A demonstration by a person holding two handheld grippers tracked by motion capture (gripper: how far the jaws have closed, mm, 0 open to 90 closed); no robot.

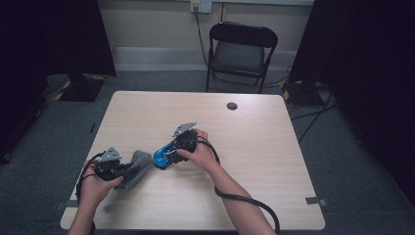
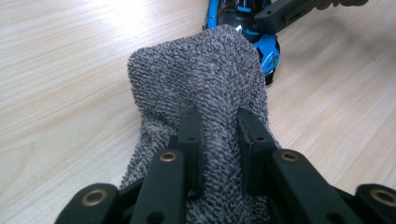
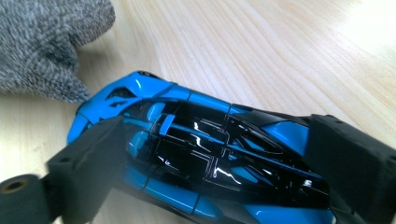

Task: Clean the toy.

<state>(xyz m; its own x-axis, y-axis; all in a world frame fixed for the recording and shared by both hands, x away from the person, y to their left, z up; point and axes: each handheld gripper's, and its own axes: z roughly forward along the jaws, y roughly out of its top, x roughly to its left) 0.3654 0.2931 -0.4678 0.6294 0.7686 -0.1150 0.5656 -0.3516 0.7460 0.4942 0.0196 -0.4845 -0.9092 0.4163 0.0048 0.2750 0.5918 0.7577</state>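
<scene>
While both hands work near the front left of the table (image 1: 254,127), not much else sits on it: a small dark round cap (image 1: 232,105) lies well apart toward the far edge. Behind the table stands a black folding chair (image 1: 240,51), w/ a wall socket (image 1: 201,6) above it and cables on the grey floor (image 1: 342,161) at the right. Dark screens close off both upper corners.

Left gripper (image 2: 218,122) is clamped on a grey knit cloth (image 2: 201,79); its jaws stand close together w/ a fold of the fabric pinched between them. The cloth rises as a hump right in front of that gripper and blocks most of the toy car (image 2: 268,49) beyond it, so just a blue and black end peeks past the top.

Right gripper (image 3: 212,161) has the toy car between its jaws, which stand wide apart, one at each side of the body; pads look pressed to its sides, so it's gripped across its width. The car lies just beside the cloth on the table, nose toward it, apparently not quite touching.

Hard to make out: in the high view the car is small and partly under the hand, the cloth's lower part is cut off by the left gripper's arms, and the car's rear runs out of the right gripper view
</scene>
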